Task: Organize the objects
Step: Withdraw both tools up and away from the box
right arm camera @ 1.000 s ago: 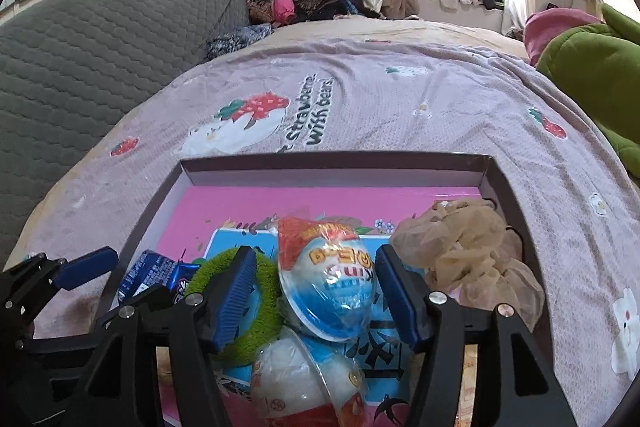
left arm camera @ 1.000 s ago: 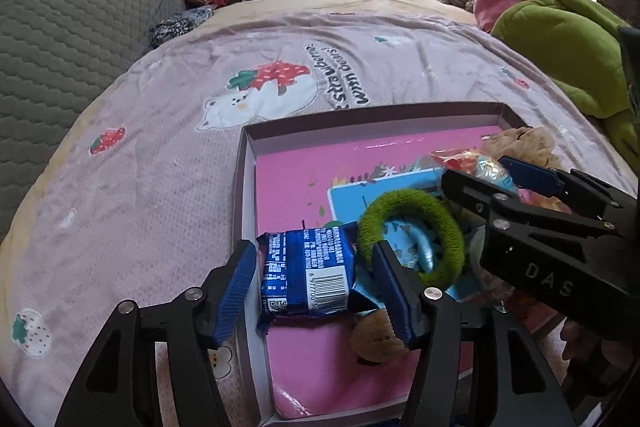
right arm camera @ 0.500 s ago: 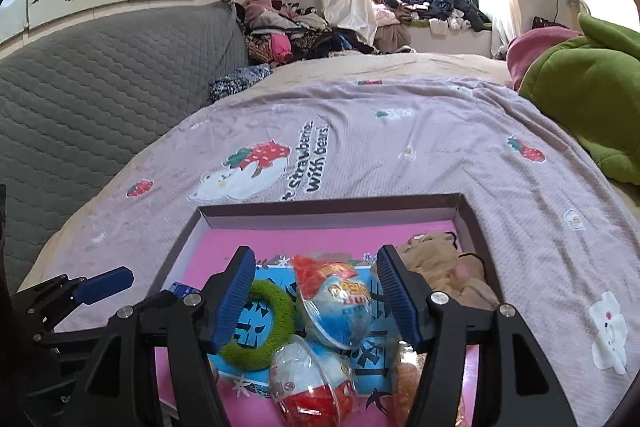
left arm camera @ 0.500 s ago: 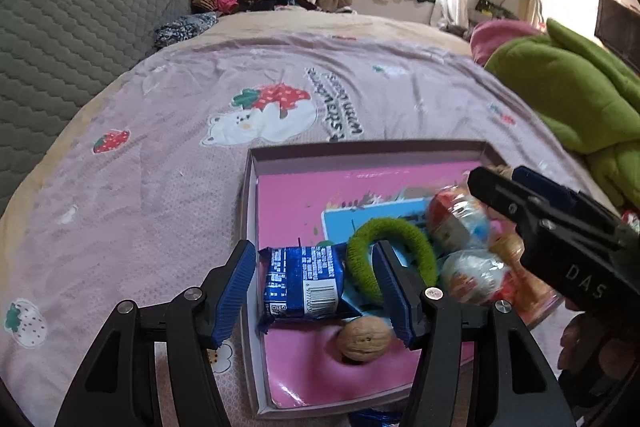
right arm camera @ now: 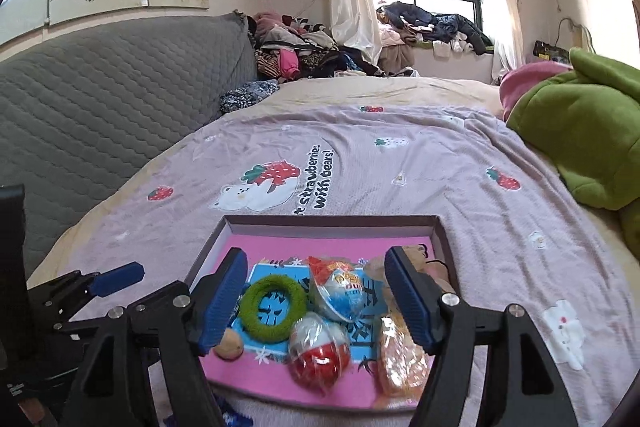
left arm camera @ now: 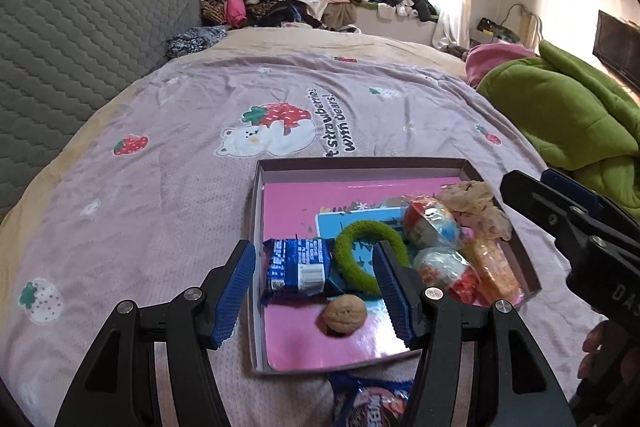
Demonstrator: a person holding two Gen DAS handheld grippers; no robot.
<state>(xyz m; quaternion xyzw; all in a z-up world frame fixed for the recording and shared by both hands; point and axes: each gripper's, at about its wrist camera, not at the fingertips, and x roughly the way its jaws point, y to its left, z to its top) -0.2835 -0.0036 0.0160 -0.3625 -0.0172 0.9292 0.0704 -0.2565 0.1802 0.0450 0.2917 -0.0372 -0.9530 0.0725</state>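
Both tongs spread and gripping nothing: left gripper [left arm camera: 316, 291] poised above the blue snack packet [left arm camera: 298, 265] in the shallow tray [left arm camera: 258, 211], right gripper [right arm camera: 316, 301] with jaws opening over the wrapped toy eggs [right arm camera: 338, 293]. Judged light throughout (packet soft and crinkly, eggs rigid under slippery film). Best taken across packet's short sides; green ring [right arm camera: 274, 308] between both tongs, soft, pinchable anywhere.

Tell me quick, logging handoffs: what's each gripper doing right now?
Left gripper: open, holding nothing, above the blue snack packet.
Right gripper: jaws opening, holding nothing, above the tray.
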